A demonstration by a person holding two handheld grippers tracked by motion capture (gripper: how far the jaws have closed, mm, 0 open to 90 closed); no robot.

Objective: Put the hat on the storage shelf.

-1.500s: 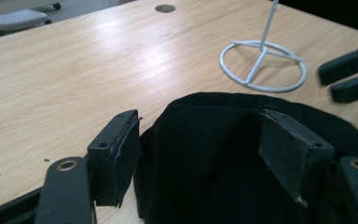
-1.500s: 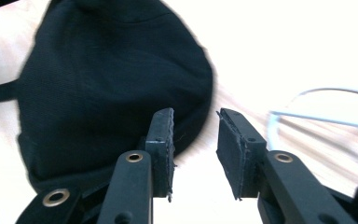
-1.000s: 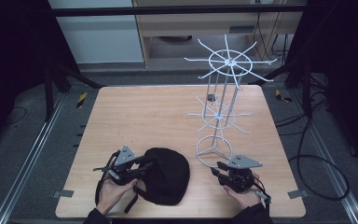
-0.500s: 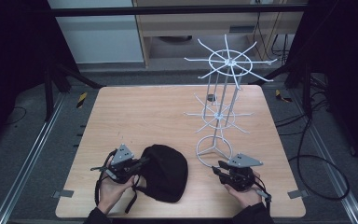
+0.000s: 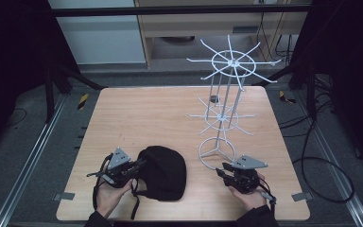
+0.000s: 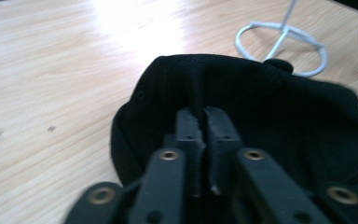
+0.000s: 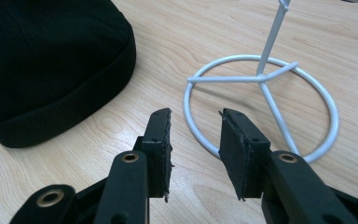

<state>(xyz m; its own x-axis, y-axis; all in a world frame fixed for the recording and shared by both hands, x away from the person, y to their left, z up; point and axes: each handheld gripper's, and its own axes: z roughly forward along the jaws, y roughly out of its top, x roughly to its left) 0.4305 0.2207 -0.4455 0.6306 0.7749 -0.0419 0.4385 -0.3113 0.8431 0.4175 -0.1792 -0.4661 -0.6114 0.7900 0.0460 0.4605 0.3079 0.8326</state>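
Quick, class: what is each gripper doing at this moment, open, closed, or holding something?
Left gripper: closed, fingers pinching a fold of the black cap.
Right gripper: open, holding nothing, fingers just short of the white rack's ring base.

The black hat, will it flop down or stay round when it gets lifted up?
Probably floppy: the black hat looks like soft cloth, slumped flat on the table. The left hand-held gripper pinches just a thin fold, so the rest would likely sag. It seems light, and unlikely to roll.
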